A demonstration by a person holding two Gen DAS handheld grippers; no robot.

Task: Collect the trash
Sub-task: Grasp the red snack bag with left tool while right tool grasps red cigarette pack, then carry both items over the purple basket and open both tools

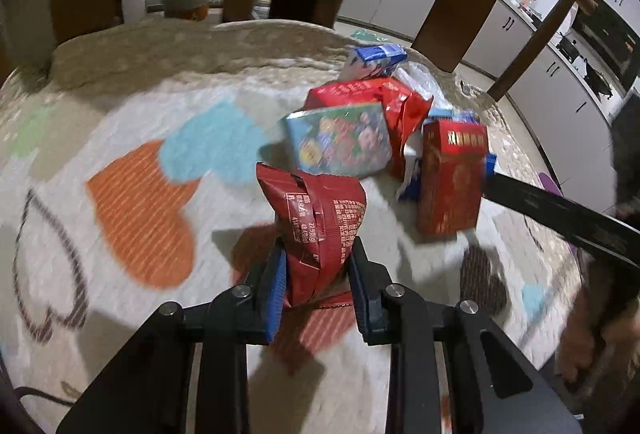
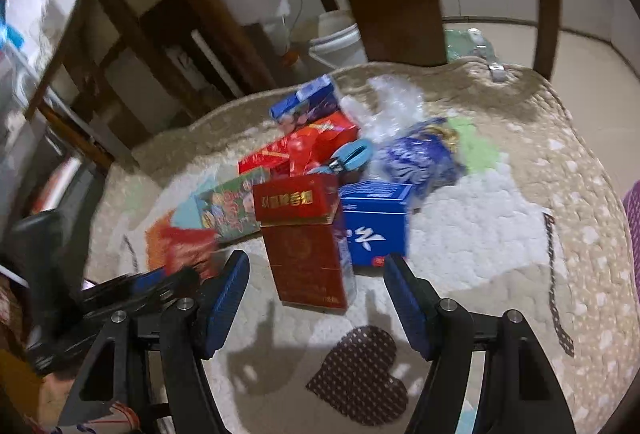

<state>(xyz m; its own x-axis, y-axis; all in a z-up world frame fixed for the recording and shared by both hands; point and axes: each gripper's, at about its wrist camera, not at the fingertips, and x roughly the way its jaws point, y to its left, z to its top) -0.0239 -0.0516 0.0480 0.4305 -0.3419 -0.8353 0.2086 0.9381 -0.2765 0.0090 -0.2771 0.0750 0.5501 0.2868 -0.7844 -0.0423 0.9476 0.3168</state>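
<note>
Dark red snack bag (image 1: 320,230); cream rug (image 1: 120,106) with orange, blue hearts.

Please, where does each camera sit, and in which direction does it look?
Left wrist: on the left gripper, looking down along its jaws, shut on a red snack bag; the other gripper's arm enters right.
Right wrist: on the right gripper, looking down over open jaws at a red box; the left gripper shows low left.
Shared: the trash pile, red box, rug.

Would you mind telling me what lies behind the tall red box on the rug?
Behind the tall red box sit a blue carton, blue-handled scissors and a crumpled red wrapper. Whatever lies under that heap is covered.
</note>
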